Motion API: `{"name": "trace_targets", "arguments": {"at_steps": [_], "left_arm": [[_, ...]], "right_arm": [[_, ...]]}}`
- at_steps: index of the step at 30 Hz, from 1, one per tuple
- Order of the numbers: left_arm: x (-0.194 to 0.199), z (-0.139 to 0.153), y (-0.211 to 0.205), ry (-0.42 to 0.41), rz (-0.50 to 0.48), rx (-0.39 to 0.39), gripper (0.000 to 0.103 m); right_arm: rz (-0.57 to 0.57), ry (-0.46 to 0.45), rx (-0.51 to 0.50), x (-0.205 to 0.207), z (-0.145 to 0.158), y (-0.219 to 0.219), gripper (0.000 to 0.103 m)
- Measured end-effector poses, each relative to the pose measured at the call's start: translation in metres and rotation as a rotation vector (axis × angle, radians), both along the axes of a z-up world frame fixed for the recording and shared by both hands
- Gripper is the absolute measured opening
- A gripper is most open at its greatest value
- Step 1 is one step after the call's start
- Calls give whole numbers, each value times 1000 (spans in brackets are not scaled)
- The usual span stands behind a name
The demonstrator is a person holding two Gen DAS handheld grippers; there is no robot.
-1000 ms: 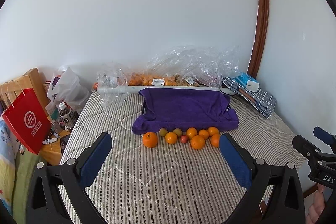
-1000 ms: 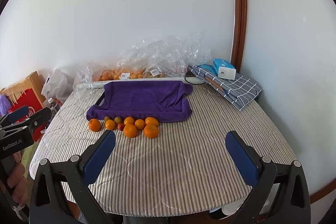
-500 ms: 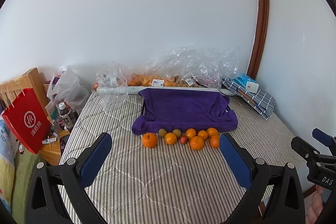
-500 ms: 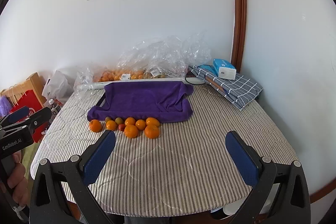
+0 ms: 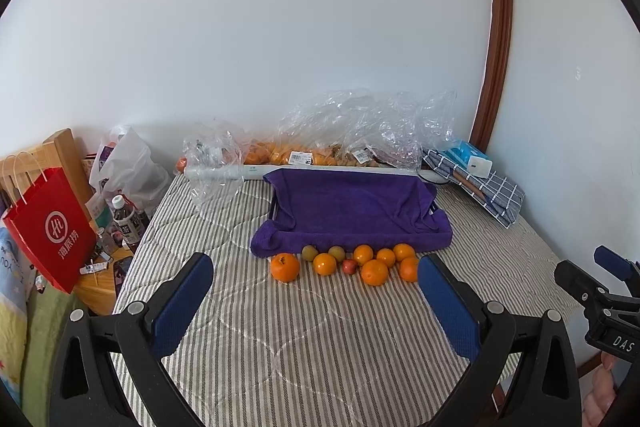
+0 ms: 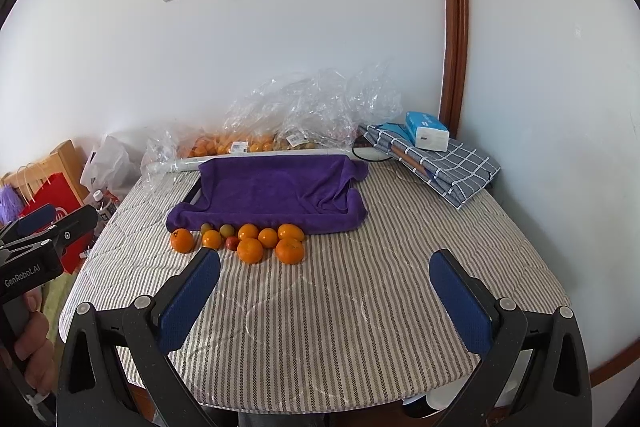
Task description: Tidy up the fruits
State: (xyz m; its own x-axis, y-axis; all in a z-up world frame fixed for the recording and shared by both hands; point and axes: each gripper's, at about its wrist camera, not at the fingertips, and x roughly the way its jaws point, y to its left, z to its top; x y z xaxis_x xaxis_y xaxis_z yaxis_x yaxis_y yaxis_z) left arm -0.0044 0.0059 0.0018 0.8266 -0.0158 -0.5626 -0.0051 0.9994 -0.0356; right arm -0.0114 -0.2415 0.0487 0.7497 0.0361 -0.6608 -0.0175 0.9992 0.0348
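**Fruit in a row, both tongs wide apart**

The left gripper [image 5: 312, 281] has its two blue pads spread far apart. It holds nothing. It hangs above the striped cover [image 5: 320, 347] on the table, well back from the fruit.

The right gripper [image 6: 324, 277] is the same. Its blue pads are spread wide and nothing is between them. It also hangs over the striped cover, near the front edge of the table.

The fruits [image 5: 352, 263] lie in a small bunch on the cover, touching or just beside the front edge of a purple towel [image 5: 352, 211]. Most are orange. The biggest orange [image 5: 285, 267] sits at the left end, a little apart from the rest. Two small greenish fruits [image 5: 310, 253] sit next to the towel. One tiny red fruit [image 5: 349, 266] is in the middle of the bunch.

The purple towel is draped over a tray; only a bit of its edge shows.

Behind the towel, by the wall, are crinkly clear plastic bags [image 5: 360, 131] with more orange fruit inside. A checked cloth [image 6: 444, 159] lies in the right corner with a blue and white box [image 6: 426, 131] on top. A red paper bag [image 5: 48, 227] stands off the table to the left.
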Motion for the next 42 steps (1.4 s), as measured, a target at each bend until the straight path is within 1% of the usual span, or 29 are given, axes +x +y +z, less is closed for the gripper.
{"name": "trace_targets", "arguments": {"at_steps": [16,20,25,29,33,39,42], "left_arm": [[0,1,0,0,-1,-4,103],[3,4,-3,3,-5,-14,103],[10,2,-5,2,-14,-7,103],[17,-7,-1,7,-13,-17,103],[28,-20,3,20,-16,-31,103],[53,-52,17,68,10,-13,103],[64,-70,24,83,29,-4,102]], "right_arm": [[3,-7,-2,-1,1,3,103],[2,-6,-4,-2,1,4,103],[2,-11,-24,2,0,10,103],[5,-13,-36,8,-5,14,103],[18,-13,-13,19,-16,14,103],[23,10,-6,42,-43,15,103],[12,13,-26,53,-59,17,103]]}}
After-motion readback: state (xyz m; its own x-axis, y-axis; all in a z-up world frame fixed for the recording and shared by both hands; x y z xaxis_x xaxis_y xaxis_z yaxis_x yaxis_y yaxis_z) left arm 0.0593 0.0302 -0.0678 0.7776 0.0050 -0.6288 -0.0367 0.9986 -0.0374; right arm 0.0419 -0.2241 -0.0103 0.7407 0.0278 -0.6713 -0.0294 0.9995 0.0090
